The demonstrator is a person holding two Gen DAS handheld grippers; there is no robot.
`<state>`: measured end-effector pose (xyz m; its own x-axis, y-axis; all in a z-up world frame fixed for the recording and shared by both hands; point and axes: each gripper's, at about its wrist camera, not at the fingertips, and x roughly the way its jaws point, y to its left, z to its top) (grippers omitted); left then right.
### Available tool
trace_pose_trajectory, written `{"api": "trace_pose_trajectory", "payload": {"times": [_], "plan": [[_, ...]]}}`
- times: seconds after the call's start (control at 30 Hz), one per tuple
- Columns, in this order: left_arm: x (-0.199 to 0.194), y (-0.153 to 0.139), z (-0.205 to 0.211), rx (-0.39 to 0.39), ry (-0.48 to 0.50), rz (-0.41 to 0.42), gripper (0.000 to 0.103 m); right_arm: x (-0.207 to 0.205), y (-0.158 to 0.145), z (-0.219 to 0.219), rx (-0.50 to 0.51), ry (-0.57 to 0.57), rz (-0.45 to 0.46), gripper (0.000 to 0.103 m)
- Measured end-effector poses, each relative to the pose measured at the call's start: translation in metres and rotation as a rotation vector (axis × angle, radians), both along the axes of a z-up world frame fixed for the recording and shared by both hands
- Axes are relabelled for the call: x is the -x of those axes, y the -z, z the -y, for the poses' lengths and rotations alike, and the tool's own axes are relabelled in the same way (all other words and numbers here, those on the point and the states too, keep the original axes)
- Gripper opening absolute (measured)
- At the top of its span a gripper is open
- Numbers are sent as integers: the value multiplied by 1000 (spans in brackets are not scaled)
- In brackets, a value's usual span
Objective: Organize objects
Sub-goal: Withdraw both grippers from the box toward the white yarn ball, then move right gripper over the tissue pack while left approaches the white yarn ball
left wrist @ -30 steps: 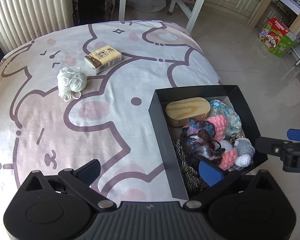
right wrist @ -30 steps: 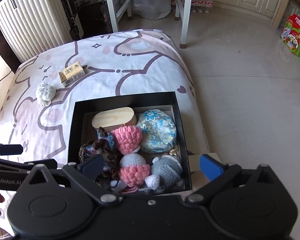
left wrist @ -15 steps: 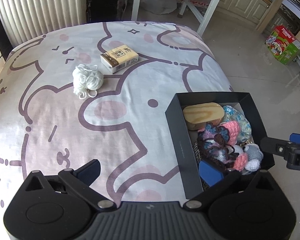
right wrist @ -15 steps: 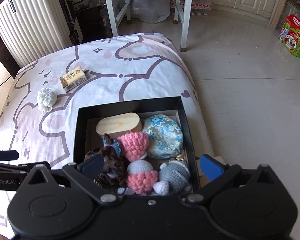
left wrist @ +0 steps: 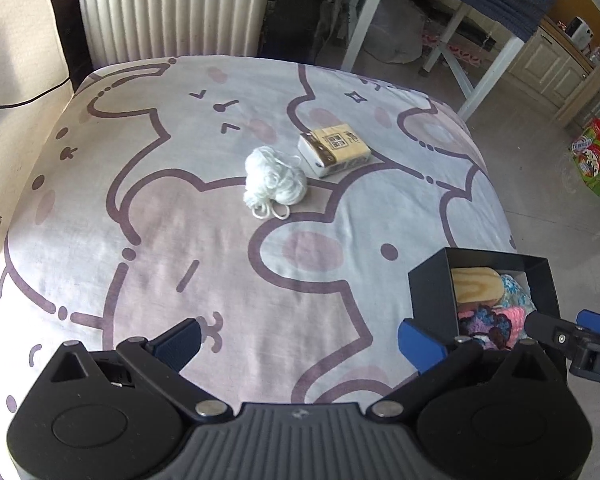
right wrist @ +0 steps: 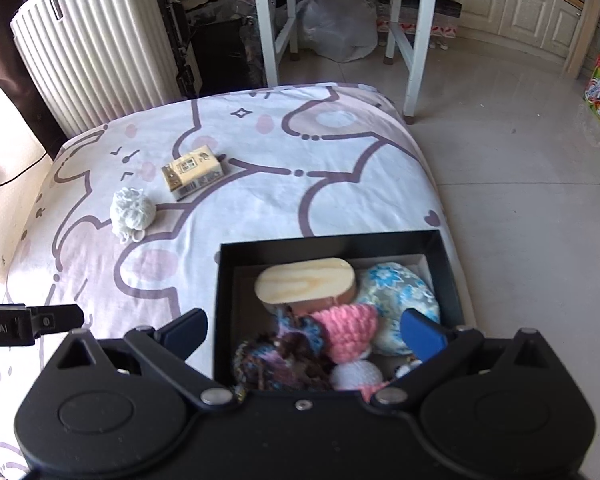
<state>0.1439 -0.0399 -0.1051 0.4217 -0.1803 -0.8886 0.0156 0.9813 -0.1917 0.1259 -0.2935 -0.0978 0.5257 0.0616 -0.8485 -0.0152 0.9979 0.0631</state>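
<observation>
A white yarn ball (left wrist: 274, 181) and a tan tissue pack (left wrist: 334, 149) lie on the cartoon-print bedsheet (left wrist: 180, 240); both also show in the right wrist view, the yarn ball (right wrist: 132, 212) left of the pack (right wrist: 192, 172). A black box (right wrist: 444, 276) near the bed's right edge holds a wooden oval case (right wrist: 306, 286), a blue floral pouch (right wrist: 400, 292) and crocheted items (right wrist: 348, 332). My left gripper (left wrist: 300, 340) is open and empty over the sheet, left of the box (left wrist: 432, 292). My right gripper (right wrist: 304, 330) is open and empty above the box.
A white radiator (right wrist: 100, 48) stands behind the bed. White table legs (right wrist: 272, 20) and a plastic bag (right wrist: 336, 28) are on the tiled floor beyond. A colourful carton (left wrist: 596, 160) sits on the floor at right.
My left gripper has swung left and forward, so the yarn ball and tissue pack now sit centre and the box has slid to the right edge. My right gripper has drawn closer over the box.
</observation>
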Motion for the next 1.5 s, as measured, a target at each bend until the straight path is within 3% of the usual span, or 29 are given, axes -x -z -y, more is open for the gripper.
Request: {"api": "trace_pose_trajectory", "payload": {"times": [0.2,0.57,0.83,1.07,1.3,1.5], "plan": [[-4,-4,-20,14,-41,15,103,-8,-1,-22,-11,-31,30,103],[-8,-5,-45,-45,-96,66,103,-19,-7,-49,-51,-80,125,103],[-14,-1,-50,-34,-84,76,103,-28,-2,-54,-75,-75,162,103],[-22,2,-44,-72,-45,129,103,-35,3,-61,-102,-123,222,103],[-39,11,-40,-69,17,169,103,-45,4,-69,-44,-188,282,103],[-56,25,-26,-128,102,208,102,-70,18,-65,2,-190,291,103]]}}
